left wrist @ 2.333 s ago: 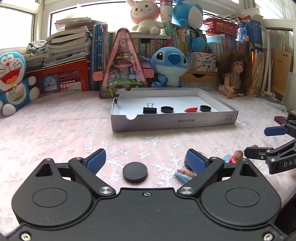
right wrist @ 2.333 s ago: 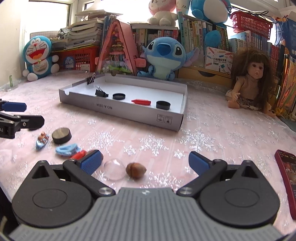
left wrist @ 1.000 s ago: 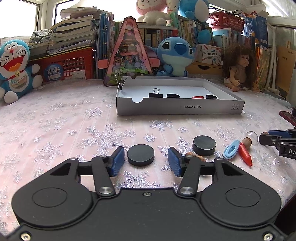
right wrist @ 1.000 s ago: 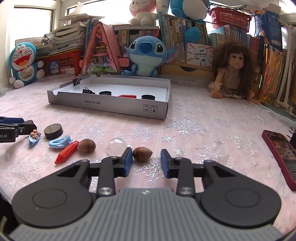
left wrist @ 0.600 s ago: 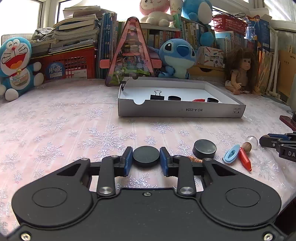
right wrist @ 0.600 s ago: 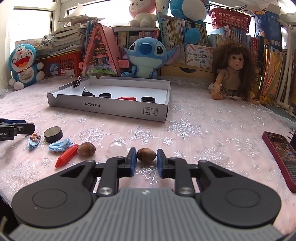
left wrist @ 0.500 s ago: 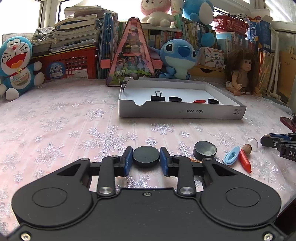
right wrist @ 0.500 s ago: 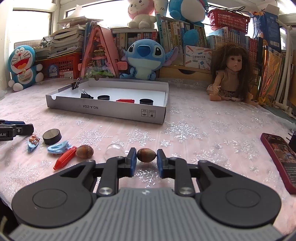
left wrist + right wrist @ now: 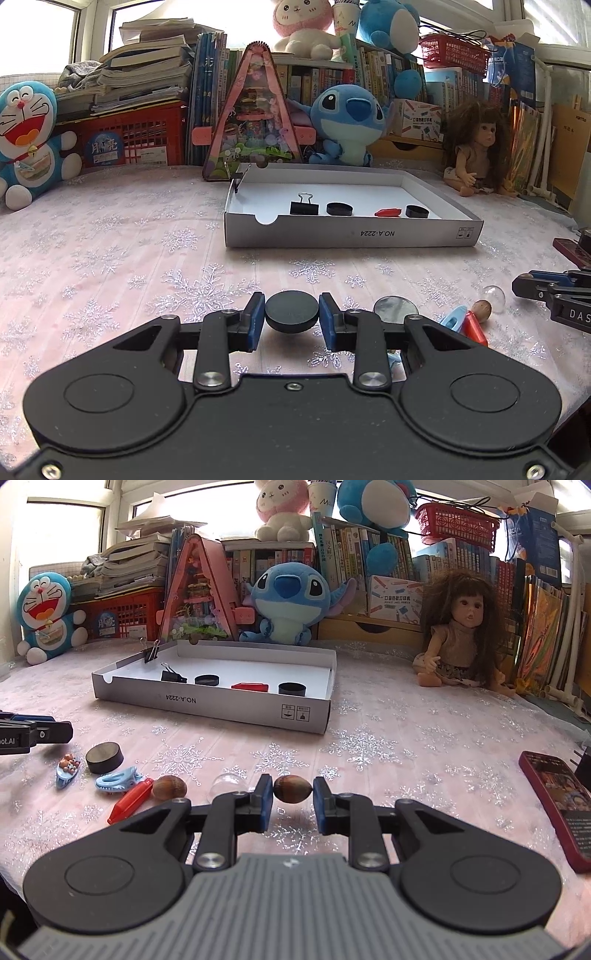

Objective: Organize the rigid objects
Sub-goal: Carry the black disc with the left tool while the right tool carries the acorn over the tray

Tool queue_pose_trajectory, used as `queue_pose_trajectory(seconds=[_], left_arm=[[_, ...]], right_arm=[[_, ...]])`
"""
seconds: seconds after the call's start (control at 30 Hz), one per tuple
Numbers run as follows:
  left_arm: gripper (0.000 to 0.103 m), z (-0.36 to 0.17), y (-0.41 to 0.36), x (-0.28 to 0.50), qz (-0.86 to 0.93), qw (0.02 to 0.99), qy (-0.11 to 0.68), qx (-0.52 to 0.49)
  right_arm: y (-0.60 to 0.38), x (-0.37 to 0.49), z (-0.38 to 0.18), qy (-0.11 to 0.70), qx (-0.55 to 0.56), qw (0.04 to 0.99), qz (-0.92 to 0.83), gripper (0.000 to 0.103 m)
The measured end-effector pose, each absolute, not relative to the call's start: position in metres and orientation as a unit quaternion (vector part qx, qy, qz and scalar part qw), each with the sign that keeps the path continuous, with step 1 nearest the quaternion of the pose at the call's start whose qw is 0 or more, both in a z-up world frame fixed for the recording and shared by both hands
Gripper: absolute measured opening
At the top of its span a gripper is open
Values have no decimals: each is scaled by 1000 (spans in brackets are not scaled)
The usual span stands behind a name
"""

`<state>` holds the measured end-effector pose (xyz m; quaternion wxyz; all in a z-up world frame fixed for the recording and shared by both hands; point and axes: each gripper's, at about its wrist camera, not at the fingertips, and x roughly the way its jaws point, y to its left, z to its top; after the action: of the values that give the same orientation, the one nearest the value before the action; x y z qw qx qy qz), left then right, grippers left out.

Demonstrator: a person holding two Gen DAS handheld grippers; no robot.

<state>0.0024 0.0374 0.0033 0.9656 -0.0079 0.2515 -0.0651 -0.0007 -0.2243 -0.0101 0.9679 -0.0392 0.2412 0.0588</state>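
Jaws both clamped: left gripper (image 9: 291,318) on black disc (image 9: 291,311), right gripper (image 9: 293,800) on brown nut (image 9: 292,789), just above desk (image 9: 406,746). Only right view shows phone (image 9: 554,801) whole; left view crops it.

Matt black disc (image 9: 291,312); glossy brown nut (image 9: 292,789) — wood, perhaps; cardboard tray (image 9: 351,233).

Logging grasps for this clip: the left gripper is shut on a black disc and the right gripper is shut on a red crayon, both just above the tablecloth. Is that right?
Not quite. The right gripper is shut on a brown acorn, as the right wrist view shows; the red crayon lies loose on the tablecloth. The left gripper is indeed shut on the black disc.
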Motion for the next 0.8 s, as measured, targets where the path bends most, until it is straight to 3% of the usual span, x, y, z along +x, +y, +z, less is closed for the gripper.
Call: queue_pose_trajectory(seconds=[0.8], left_arm=[[30, 49, 29, 62, -60, 973, 221, -3]], right_arm=[[-235, 49, 21, 228, 1, 973, 37, 28]])
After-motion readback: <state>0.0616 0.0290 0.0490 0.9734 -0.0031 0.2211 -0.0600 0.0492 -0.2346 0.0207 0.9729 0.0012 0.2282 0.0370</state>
